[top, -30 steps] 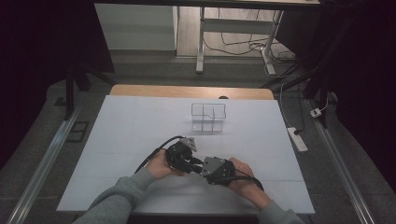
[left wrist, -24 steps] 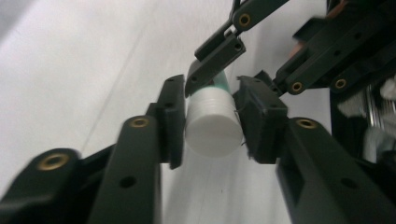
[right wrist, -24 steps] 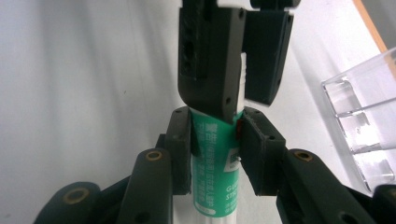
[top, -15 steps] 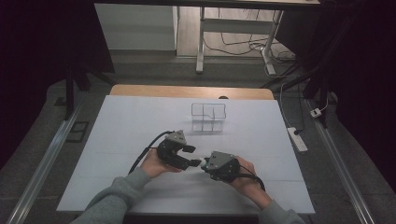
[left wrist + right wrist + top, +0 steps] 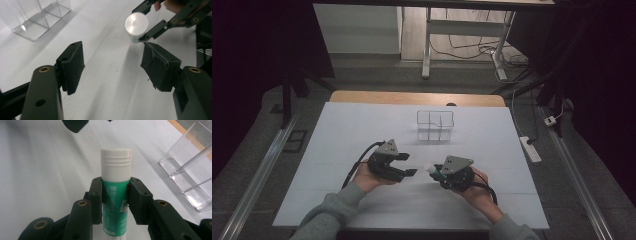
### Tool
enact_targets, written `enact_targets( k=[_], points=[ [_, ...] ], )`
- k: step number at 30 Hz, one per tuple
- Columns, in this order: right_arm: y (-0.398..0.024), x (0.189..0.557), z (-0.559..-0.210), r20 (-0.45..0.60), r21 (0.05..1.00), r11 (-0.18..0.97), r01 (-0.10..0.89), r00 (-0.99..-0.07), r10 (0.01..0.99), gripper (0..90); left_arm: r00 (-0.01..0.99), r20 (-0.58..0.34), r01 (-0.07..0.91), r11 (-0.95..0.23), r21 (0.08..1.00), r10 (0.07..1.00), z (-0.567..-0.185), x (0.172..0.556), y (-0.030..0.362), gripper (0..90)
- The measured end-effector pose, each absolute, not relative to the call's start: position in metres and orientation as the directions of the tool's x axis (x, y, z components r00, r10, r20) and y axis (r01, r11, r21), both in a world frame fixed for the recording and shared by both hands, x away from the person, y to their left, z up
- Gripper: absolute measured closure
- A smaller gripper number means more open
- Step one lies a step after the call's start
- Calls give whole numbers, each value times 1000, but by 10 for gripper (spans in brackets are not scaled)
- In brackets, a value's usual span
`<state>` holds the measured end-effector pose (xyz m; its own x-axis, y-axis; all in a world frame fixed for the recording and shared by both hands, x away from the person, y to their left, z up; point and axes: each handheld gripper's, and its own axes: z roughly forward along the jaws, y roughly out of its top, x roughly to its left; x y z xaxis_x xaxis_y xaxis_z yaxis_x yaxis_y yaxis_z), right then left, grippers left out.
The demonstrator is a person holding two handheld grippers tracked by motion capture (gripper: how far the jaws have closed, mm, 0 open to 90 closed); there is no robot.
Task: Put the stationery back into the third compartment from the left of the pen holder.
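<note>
The right gripper [image 5: 115, 202] clamps a glue stick [image 5: 115, 192] above the table [image 5: 362, 130], cap toward the wide-open left gripper [image 5: 115, 65], apparently mid-handover; next, the left probably must close on the cap.

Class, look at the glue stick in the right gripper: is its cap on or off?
On. The glue stick wears its white ribbed cap, seated flush above the green body, which the right gripper clamps.

The green, white-capped glue stick [image 5: 115, 195] has its lower end cut off by the right gripper view's bottom edge, its small print partly covered by the jaws. The clear plastic compartment organiser [image 5: 190, 170], beside it, runs past the right edge.
</note>
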<state>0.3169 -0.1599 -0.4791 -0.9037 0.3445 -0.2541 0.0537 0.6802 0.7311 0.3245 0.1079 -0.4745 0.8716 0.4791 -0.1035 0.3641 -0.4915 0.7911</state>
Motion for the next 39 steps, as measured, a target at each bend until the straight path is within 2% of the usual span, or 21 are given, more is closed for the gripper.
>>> enact_targets(
  k=[18, 28, 39],
  points=[
    [-169, 323, -478, -222, 758, 645, 95, -893, 393, 649, 798, -49, 401, -468, 787, 601, -488, 293, 155, 320],
    [-167, 323, -478, -225, 763, 640, 90, -892, 393, 649, 739, -87, 457, -402, 793, 668, -499, 274, 191, 322],
    [-168, 326, -477, -195, 785, 608, 119, -884, 424, 649, 712, -92, 483, -391, 784, 696, -507, 266, 205, 321]
  ],
)
